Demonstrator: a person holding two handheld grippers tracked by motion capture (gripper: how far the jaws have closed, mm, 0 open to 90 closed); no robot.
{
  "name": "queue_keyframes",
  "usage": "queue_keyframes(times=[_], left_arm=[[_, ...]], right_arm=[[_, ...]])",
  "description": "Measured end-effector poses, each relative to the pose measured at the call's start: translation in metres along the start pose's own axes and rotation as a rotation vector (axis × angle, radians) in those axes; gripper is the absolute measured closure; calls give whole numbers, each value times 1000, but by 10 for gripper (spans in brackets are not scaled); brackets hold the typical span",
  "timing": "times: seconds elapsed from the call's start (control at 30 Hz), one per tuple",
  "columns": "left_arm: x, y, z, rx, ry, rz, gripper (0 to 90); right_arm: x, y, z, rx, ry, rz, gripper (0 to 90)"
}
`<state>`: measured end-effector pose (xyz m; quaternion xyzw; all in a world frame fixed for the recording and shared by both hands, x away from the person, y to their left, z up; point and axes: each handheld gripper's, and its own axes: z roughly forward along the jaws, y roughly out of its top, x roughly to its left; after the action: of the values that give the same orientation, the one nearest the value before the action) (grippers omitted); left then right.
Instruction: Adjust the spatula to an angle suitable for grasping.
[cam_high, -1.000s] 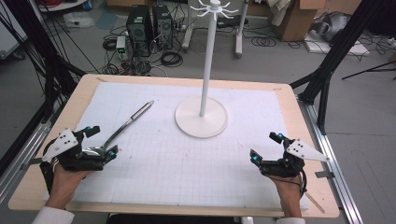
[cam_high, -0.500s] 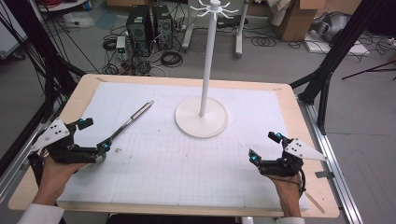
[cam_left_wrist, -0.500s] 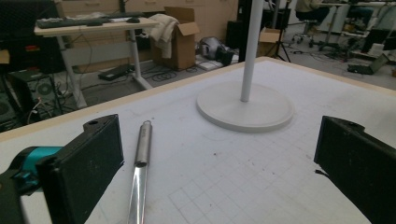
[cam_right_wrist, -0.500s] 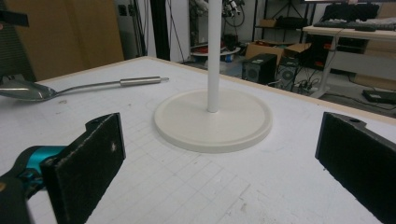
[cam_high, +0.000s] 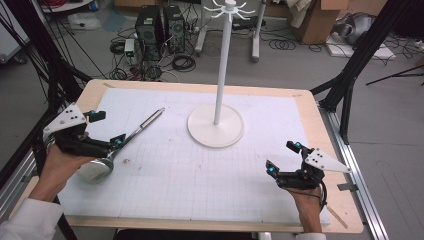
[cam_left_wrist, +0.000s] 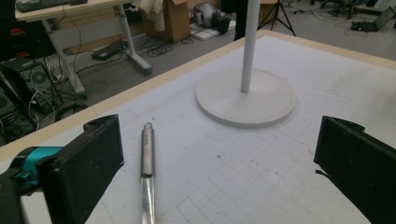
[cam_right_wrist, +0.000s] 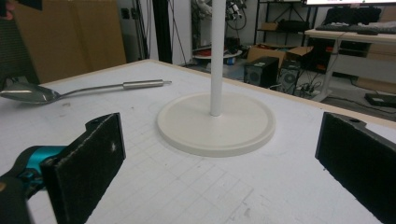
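High view, stand: the white stand (cam_high: 216, 125) rises from its round base at the middle of the bench (cam_high: 200, 87), toward the far edge; it serves as landmark
High view, ladle: the metal ladle (cam_high: 116, 150) lies flat on the white mat, left of the stand, bowl toward the person, handle tip slanting toward the stand's base but well apart from it
High view, left hand-held gripper: the left hand-held gripper (cam_high: 109, 129) sits left of the stand, over the ladle's bowl end, jaws spread, one on each side of the handle
High view, right hand-held gripper: the right hand-held gripper (cam_high: 282, 156) hovers right of the stand and nearer the person, released, nothing between its jaws

Left gripper view, ladle: the steel handle (cam_left_wrist: 147, 163) runs up between the two black jaws, closer to the left one, not pinched; the stand's base (cam_left_wrist: 246, 100) lies beyond, up and right

Right gripper view, stand: the base (cam_right_wrist: 215, 122) lies straight ahead between the wide jaws
Right gripper view, ladle: the ladle (cam_right_wrist: 70, 91) lies left of the stand, bowl at far left, handle pointing toward the pole
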<state>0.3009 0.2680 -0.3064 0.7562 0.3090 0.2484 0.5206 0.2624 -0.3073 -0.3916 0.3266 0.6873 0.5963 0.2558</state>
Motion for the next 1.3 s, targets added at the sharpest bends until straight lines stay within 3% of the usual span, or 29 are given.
queue_keyframes(times=[0.33,0.37,0.67,0.83,0.93,1.07,1.3], left_arm=[[17,19,22,184,30,3,18],[21,21,26,219,28,-8,18],[31,28,47,347,34,-10,18],[34,27,67,452,9,-14,18],[36,25,74,487,8,-21,18],[40,20,87,580,22,-12,18],[42,18,106,665,28,1,29]], right_arm=[[-1,0,0,3,1,6,4],[0,0,0,2,2,6,5],[-1,0,1,3,-2,1,5],[0,0,1,10,4,-1,5],[-1,0,1,8,4,-1,4],[-1,0,1,7,6,-3,5],[-1,0,1,8,5,0,5]])
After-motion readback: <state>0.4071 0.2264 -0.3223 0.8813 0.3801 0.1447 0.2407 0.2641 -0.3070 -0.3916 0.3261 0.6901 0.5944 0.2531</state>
